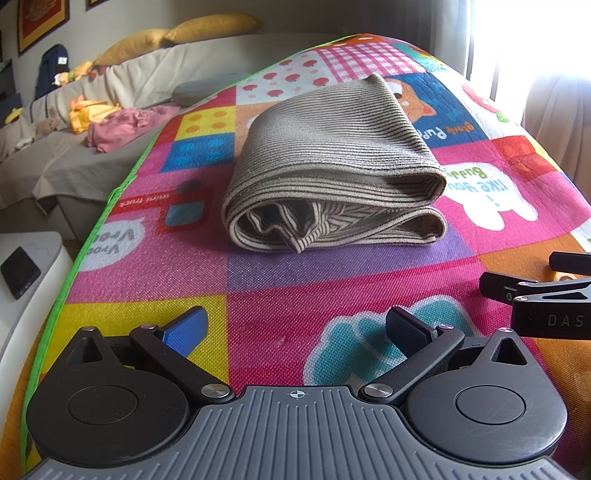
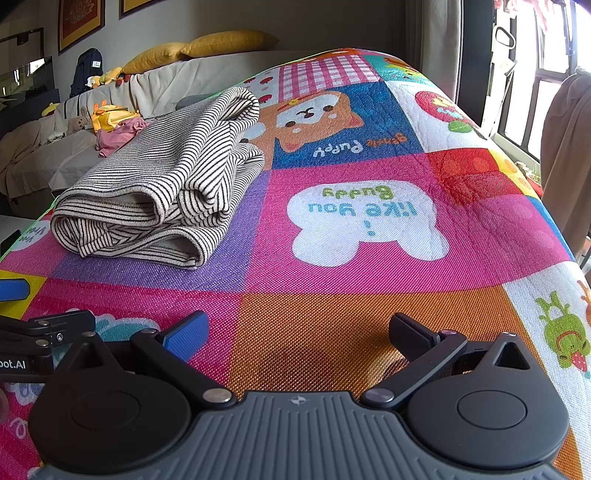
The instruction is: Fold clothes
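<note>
Striped garment (image 1: 332, 166), folded into a compact bundle, lying on the patchwork mat (image 1: 332, 295); left gripper (image 1: 295, 328) and right gripper (image 2: 299, 332), both spread wide and empty, near the bundle's front edge, apparently because folding is done.

Home living room: beige covered sofa (image 1: 122, 85) carrying yellow cushions (image 1: 214, 27) and soft toys (image 1: 74, 74), framed pictures (image 2: 79, 22) hanging, curtained window (image 2: 532, 74) glowing, colourful children's play mat (image 2: 369, 221) lying in front.

A grey-covered sofa (image 2: 155, 88) with yellow cushions (image 2: 225, 42) stands against the wall; daylight pours through the window (image 2: 546, 74).
</note>
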